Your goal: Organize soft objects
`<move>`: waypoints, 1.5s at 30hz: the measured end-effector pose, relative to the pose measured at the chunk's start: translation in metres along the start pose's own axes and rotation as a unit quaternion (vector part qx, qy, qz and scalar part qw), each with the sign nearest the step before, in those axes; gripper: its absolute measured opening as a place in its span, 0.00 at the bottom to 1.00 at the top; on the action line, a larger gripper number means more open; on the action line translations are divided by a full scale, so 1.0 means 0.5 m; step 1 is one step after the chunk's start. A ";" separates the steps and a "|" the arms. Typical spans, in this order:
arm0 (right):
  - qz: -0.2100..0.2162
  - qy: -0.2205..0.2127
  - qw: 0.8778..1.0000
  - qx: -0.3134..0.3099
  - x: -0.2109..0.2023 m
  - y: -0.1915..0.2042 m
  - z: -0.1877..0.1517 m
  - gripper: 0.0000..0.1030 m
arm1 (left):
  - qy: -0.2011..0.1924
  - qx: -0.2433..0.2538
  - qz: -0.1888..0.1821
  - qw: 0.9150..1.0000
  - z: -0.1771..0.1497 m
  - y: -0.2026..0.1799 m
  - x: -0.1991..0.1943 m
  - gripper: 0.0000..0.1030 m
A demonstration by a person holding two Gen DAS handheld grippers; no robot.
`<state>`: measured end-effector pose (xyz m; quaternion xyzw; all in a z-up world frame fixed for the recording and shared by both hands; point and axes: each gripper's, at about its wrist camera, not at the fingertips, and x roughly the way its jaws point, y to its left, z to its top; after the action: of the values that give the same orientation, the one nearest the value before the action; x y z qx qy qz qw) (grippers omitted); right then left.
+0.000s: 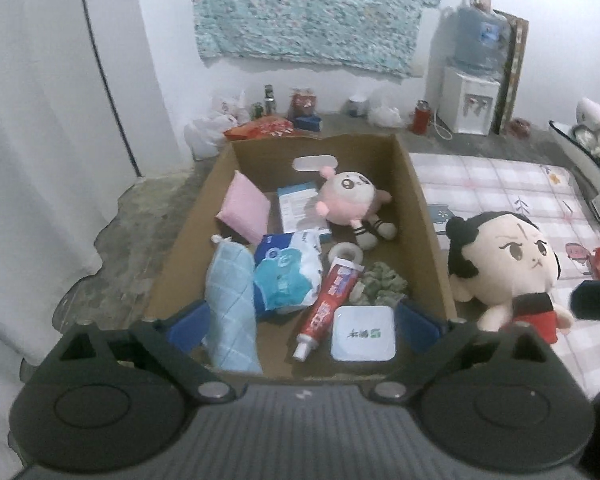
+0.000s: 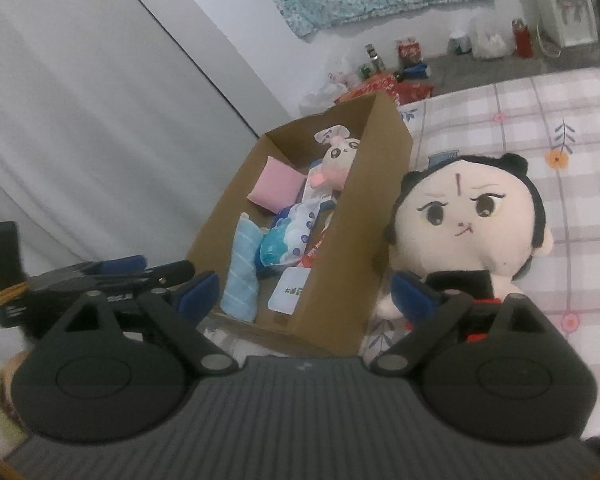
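**Both grippers spread wide over the cardboard box, nothing held**

Blue-padded and black-armed, the left gripper (image 1: 302, 322) hangs above the near end of the open brown cardboard box (image 1: 420, 200) with its jaws spread wide and nothing between the pads. Inside the box, just beyond its left pad, lies the light blue quilted cloth roll (image 1: 232, 300); beside that sits a blue-and-white plastic tissue pack (image 1: 288, 276), then a red toothpaste tube (image 1: 328, 304) and a white square tin (image 1: 362, 334) close to the near wall. Further into the box are a green scrunchie (image 1: 380, 280), a roll of white tape (image 1: 346, 254), a small pink pillow (image 1: 246, 208), a white-and-blue carton (image 1: 296, 208) and, against the far wall, a pink round-headed plush animal (image 1: 352, 200).

Outside the box, touching its right wall, sits a black-haired plush doll in a red top (image 2: 468, 208) on the pink checked bedsheet (image 2: 540, 100). The right gripper (image 2: 308, 294) is also spread wide and empty; its right pad is just in front of the doll's body, its left pad beyond the box's near corner, so the box's near end lies between its open jaws from this view.
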<state>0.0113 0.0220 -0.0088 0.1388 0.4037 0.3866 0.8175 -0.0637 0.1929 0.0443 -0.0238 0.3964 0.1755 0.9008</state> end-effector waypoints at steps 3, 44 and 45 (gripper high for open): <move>-0.026 -0.009 0.999 -0.028 0.009 0.040 -0.014 0.93 | -0.009 -0.008 0.010 1.000 -0.016 0.014 -0.016 0.97; -0.222 -0.031 0.972 -0.075 0.131 0.152 -0.106 0.99 | -0.018 -0.039 0.027 0.999 -0.122 0.046 0.022 1.00; -0.222 -0.027 0.972 -0.074 0.136 0.151 -0.108 0.99 | -0.012 -0.038 0.024 0.999 -0.124 0.046 0.024 1.00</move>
<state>-0.0440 0.1178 -0.0401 -0.0048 0.3721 0.2207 0.9016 -0.1076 0.2068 -0.0047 -0.0467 0.3792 0.2128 0.8993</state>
